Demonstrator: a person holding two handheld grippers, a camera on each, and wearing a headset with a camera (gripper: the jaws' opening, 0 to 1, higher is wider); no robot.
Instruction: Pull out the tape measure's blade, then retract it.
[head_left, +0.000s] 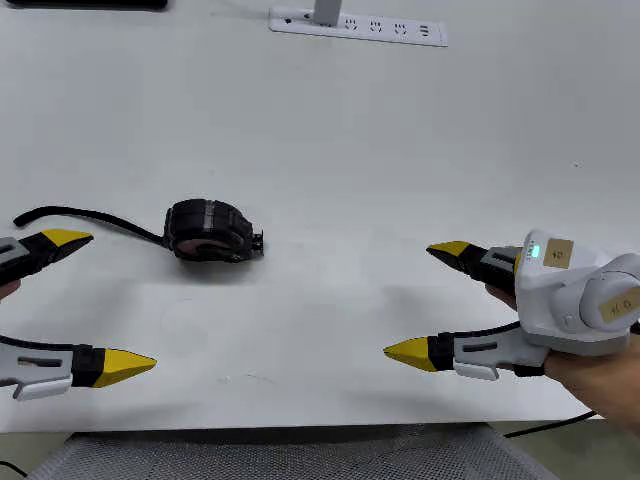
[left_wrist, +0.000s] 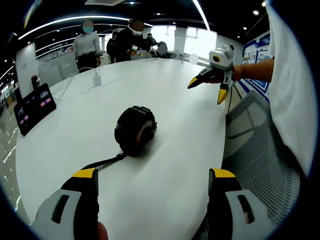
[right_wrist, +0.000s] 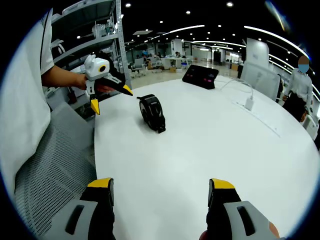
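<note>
Counter (head_left: 400, 150): white and bare across most of its width. Its near edge runs just below both claws in the head view, and a mesh chair (head_left: 280, 455) sits just beyond that edge. A power strip (head_left: 357, 27) lies at the far side, well apart from the work.

Tape measure (head_left: 210, 231): black case resting on the counter left of centre, touched by neither claw. The blade is in the case, with its end hook (head_left: 258, 241) at the mouth on the side facing the right claw. A black strap (head_left: 85, 217) trails from the opposite side toward the left claw.

Left claw (head_left: 95, 300): spread wide and holding nothing. It is level over the counter at the left margin and pointed toward the tape measure. Its far finger lies just beside the strap's end.

Right claw (head_left: 425, 300): spread wide and holding nothing, level and pointed leftward. It is gripped in the right hand (head_left: 600, 375), which is at the counter's near right corner.

Clearance: open bare surface lies between the right claw and the tape measure. The gap on the left side is shorter and is crossed by the strap. The two claws face each other across the case.
</note>
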